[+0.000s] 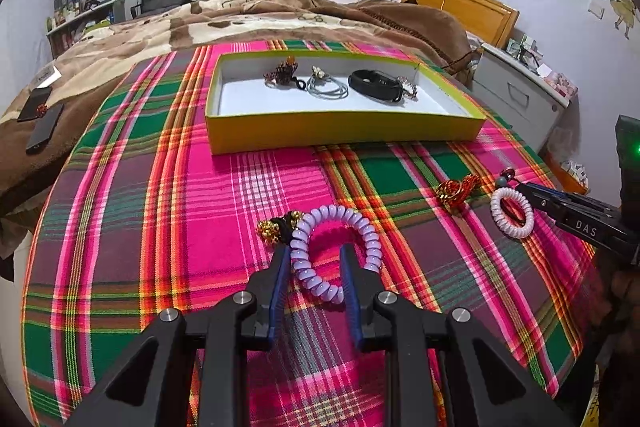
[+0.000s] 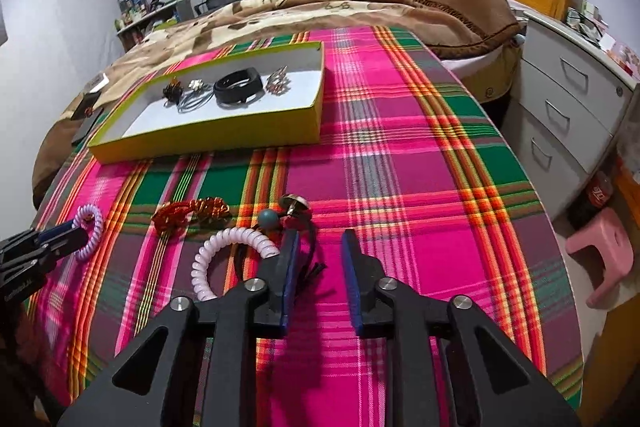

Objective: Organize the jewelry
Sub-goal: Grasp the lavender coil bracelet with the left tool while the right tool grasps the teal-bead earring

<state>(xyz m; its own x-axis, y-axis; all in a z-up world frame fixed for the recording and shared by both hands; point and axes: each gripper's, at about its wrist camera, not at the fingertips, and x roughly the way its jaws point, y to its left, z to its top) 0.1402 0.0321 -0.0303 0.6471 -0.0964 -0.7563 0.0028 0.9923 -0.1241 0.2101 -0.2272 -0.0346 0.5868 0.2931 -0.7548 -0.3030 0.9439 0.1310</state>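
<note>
The left hand-held gripper [image 1: 316, 253] is spread wide around one side of the lilac spiral plastic hair tie [image 1: 335, 251]. The right hand-held gripper [image 2: 320, 239] is also spread, holding nothing; the pale pink spiral hair tie [image 2: 224, 259] lies just left of it. The yellow cardboard tray [image 1: 344, 131] with jewelry lies well ahead of both.

- The cloth [image 1: 224, 187] is plaid: hot pink, green, orange and yellow stripes.
- The box [image 1: 344, 131] is yellow-green outside, white inside.
- The coil bracelet [image 1: 336, 243] is lilac.
- The smaller coil [image 2: 230, 247] is pale pink, perhaps whitish.
- The band [image 1: 374, 85] is black.
- The finger pads [image 1: 278, 291] are blue.
- The blanket [image 2: 320, 3] is brown and cream.
</note>
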